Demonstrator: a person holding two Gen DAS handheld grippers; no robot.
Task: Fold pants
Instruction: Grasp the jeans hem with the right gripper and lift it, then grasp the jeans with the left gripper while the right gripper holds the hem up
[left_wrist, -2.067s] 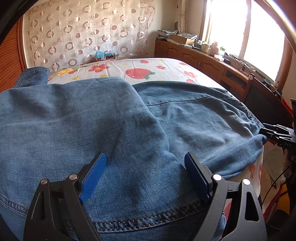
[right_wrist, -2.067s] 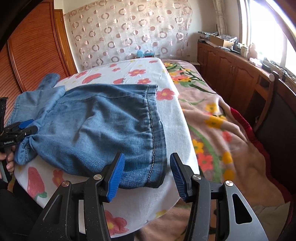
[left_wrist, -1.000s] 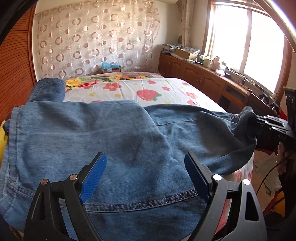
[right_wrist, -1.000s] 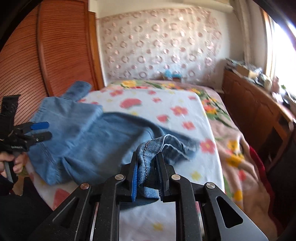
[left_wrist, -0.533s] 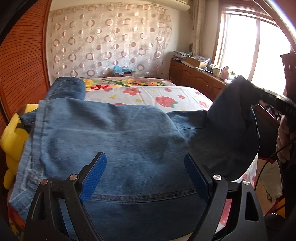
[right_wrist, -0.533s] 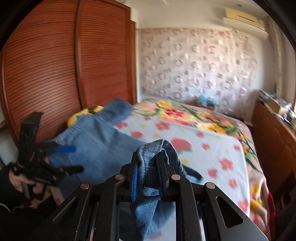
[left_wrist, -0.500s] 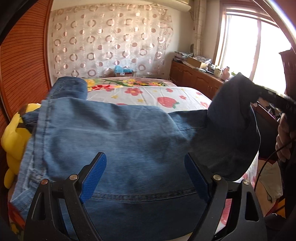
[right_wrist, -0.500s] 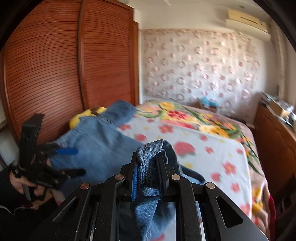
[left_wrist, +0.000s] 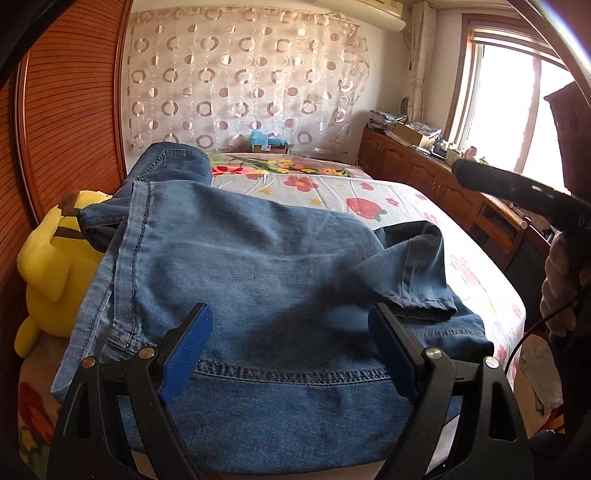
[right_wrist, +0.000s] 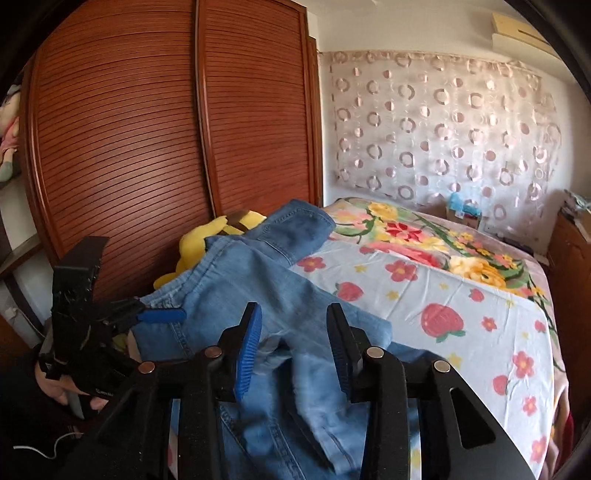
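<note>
Since half a second ago the right gripper (right_wrist: 293, 345) has let go of the denim fold it was clamping: its jaws are opening, and the blurred hem now lies below and ahead of the blue pads, not pressed by them. The released leg end lies draped across the upper layer of the jeans (left_wrist: 258, 280), where it hung raised from the gripper before.

The jeans lie across the near end of the bed (left_wrist: 472, 266), on its flowered sheet, with one leg end reaching toward the far left beside a yellow plush toy (left_wrist: 48, 266).

The left gripper (left_wrist: 290, 354) stands wide open above the denim near a stitched seam; its pads hold nothing.

Left wrist view only: the window (left_wrist: 517, 110), the wooden cabinets (left_wrist: 406, 170) along the right wall, and the person's right hand (left_wrist: 561, 284) on the gripper handle at the right edge.

Right wrist view only: the slatted wooden wardrobe doors (right_wrist: 147, 147), and the left gripper seen from outside, at the left, with the person's left hand (right_wrist: 59, 391) around its handle.
</note>
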